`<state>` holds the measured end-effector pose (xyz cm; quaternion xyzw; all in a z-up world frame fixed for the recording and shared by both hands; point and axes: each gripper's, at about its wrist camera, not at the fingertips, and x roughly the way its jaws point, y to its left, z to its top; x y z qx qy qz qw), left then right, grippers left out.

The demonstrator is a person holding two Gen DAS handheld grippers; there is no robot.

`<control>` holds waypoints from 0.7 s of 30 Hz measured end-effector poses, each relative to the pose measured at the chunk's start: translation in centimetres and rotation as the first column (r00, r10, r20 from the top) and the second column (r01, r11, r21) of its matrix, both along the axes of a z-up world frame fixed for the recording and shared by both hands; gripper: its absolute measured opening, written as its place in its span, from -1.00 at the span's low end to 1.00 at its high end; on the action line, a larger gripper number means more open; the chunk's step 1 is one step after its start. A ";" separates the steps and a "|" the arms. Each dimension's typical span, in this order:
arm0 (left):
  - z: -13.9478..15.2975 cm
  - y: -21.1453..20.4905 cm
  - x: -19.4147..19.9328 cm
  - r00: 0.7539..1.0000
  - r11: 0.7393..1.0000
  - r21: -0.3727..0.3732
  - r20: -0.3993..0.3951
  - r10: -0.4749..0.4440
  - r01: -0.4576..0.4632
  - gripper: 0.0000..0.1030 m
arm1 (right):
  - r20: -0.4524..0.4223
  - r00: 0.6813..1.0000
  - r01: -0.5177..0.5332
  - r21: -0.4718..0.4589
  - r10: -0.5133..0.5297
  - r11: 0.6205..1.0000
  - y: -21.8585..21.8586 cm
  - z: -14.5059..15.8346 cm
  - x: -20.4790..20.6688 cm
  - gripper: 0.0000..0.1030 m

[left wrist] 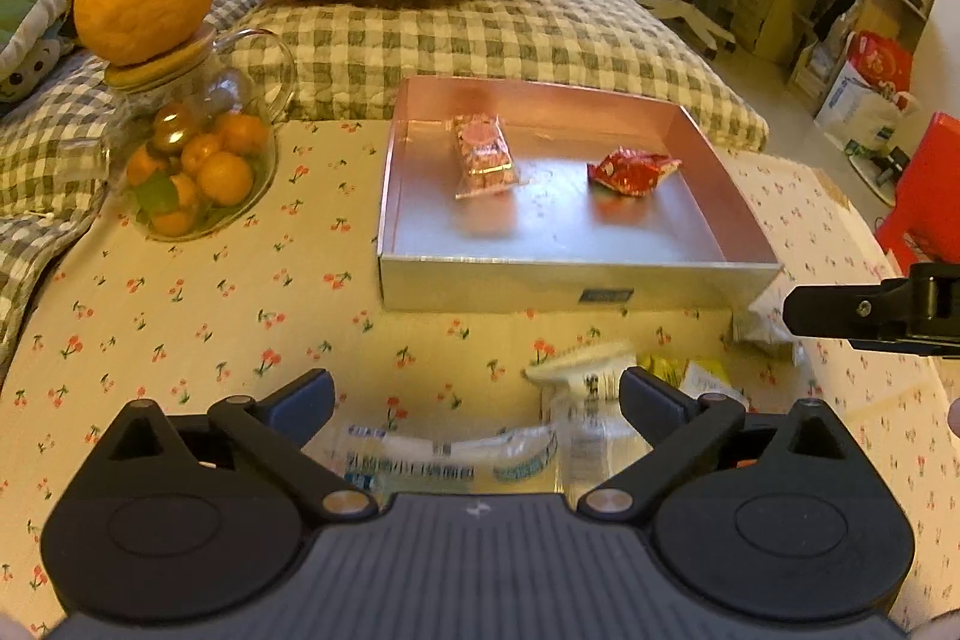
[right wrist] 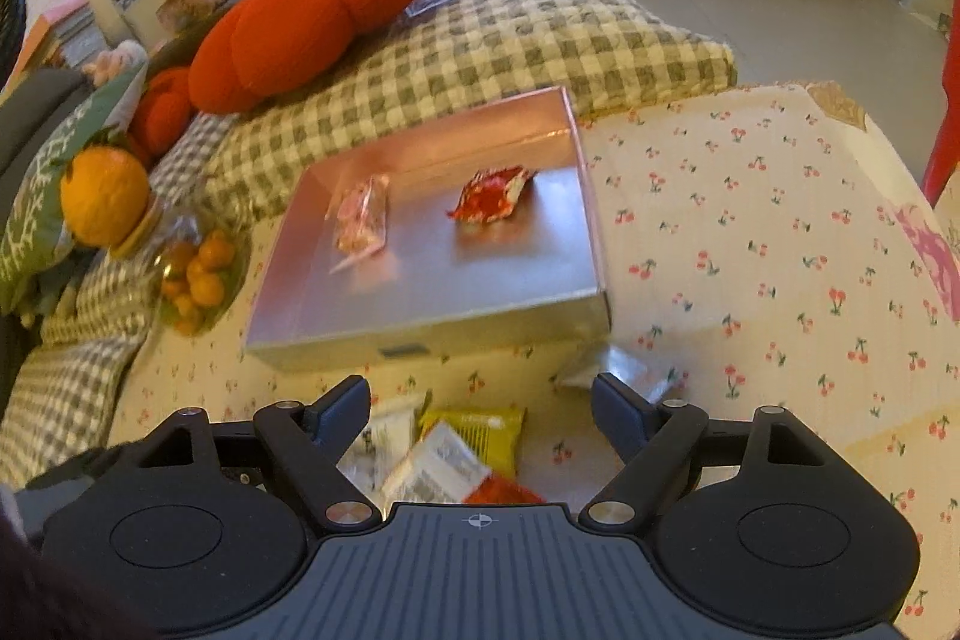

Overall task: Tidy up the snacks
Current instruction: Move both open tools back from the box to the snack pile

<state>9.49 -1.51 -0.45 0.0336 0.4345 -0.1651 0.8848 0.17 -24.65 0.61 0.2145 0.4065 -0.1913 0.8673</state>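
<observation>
While both hand-held grippers hang spread and empty over the cherry-print desk (left wrist: 180,292), the loose snacks lie right under their fingertips. The left hand-held gripper (left wrist: 477,400) has a clear blue-printed packet (left wrist: 444,454) between and just below its jaws, long axis running across them, so it looks nearer to that one. The right hand-held gripper (right wrist: 480,403) stands over a small heap: a yellow packet (right wrist: 480,427), a white printed packet (right wrist: 438,469) and a red one (right wrist: 501,493) partly hidden by the gripper body; a silvery wrapper (right wrist: 624,370) lies just beside its right finger. Beyond both grippers sits the one silver tray (left wrist: 558,280), holding two snacks, a pink packet (left wrist: 485,154) and a red crumpled wrapper (left wrist: 630,169), well apart.
</observation>
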 end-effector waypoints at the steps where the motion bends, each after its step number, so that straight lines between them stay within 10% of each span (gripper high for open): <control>1: 0.0 0.2 -0.3 1.000 1.000 0.001 0.004 -0.004 0.004 0.97 | 0.001 1.000 -0.004 0.001 0.004 1.000 0.2 -0.1 -0.2 0.61; 21: -1.6 4.4 -2.9 0.999 0.999 -0.006 -0.007 -0.050 0.050 0.98 | -0.065 0.992 -0.112 -0.064 0.108 0.992 1.8 -2.8 -4.0 0.70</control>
